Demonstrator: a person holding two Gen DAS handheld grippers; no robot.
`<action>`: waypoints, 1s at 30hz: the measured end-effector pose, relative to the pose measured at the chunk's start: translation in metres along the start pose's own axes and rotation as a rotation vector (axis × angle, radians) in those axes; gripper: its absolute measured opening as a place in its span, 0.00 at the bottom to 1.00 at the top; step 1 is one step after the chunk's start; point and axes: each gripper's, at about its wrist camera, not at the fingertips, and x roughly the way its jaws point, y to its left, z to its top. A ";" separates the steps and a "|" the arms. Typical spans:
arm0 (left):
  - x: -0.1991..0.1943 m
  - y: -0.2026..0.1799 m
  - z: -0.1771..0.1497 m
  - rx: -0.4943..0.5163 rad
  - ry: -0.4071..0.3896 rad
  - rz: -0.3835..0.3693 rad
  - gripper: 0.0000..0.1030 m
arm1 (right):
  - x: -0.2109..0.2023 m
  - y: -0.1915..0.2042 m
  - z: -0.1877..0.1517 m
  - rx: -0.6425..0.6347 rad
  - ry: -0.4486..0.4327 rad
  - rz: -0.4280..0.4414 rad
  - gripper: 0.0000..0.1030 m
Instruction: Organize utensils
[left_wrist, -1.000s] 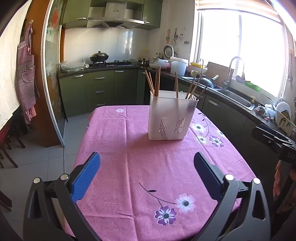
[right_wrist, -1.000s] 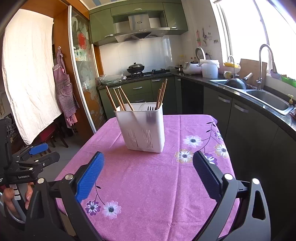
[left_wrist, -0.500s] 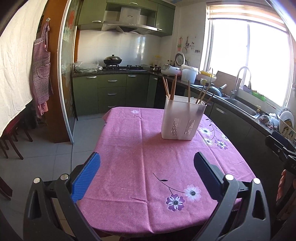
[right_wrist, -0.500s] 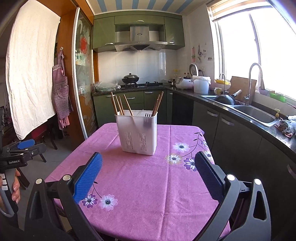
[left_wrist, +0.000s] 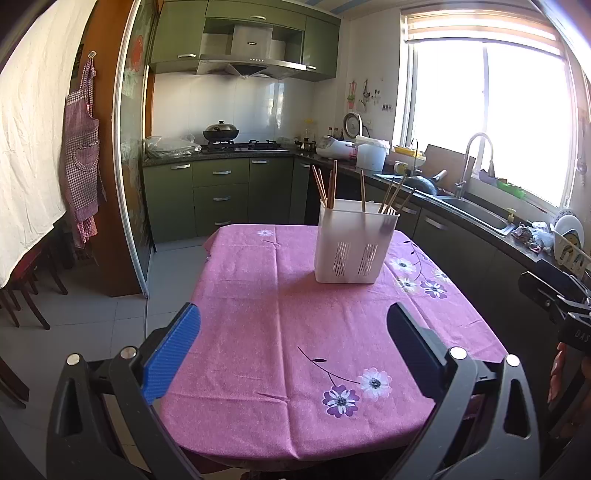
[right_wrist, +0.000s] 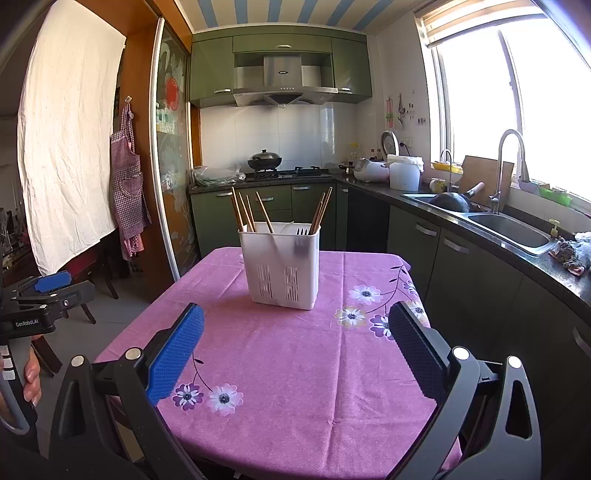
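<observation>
Holder: white plastic utensil holder (right_wrist: 282, 267) standing upright on the table, well ahead of both sets of fingers, centred between the right ones and ahead-right of the left ones.
Contents: wooden chopsticks (right_wrist: 246, 214) leaning at mixed angles in several compartments; dark fork (right_wrist: 301, 232) tines just showing above the rim, near the right-hand side; exact compartment count hard to tell.
Table: pink flowered tablecloth (left_wrist: 295, 332), bare apart from the holder; no loose utensils visible near either pair of fingers.
Left gripper (left_wrist: 293, 334): fingers spread wide, nothing between them, hovering over the near edge of the table.
Right gripper (right_wrist: 295, 336): fingers likewise spread apart and empty, aimed straight at the holder.
Step in hand: judged as either the approach or the very end, with everything already in the holder; cannot say which.
Next move: if sorting remains, calls for reaching forward to the holder and pinching one chopstick near its top, without tipping the light holder.
Writing: "GenRoboLAI", roughly, on the left tool body (right_wrist: 26, 323) seen in the right view; "DAS" fragment on the other tool (left_wrist: 578, 334) in the left view; rest unreadable.
</observation>
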 end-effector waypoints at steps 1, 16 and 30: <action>0.000 -0.001 0.000 0.005 -0.002 0.003 0.93 | 0.000 0.000 0.000 0.002 0.000 0.002 0.95; 0.001 -0.011 0.001 0.035 0.015 -0.013 0.93 | 0.004 -0.005 0.002 0.015 0.010 0.014 0.95; 0.005 -0.012 0.001 0.035 0.035 -0.013 0.93 | 0.007 -0.003 0.002 0.014 0.015 0.018 0.95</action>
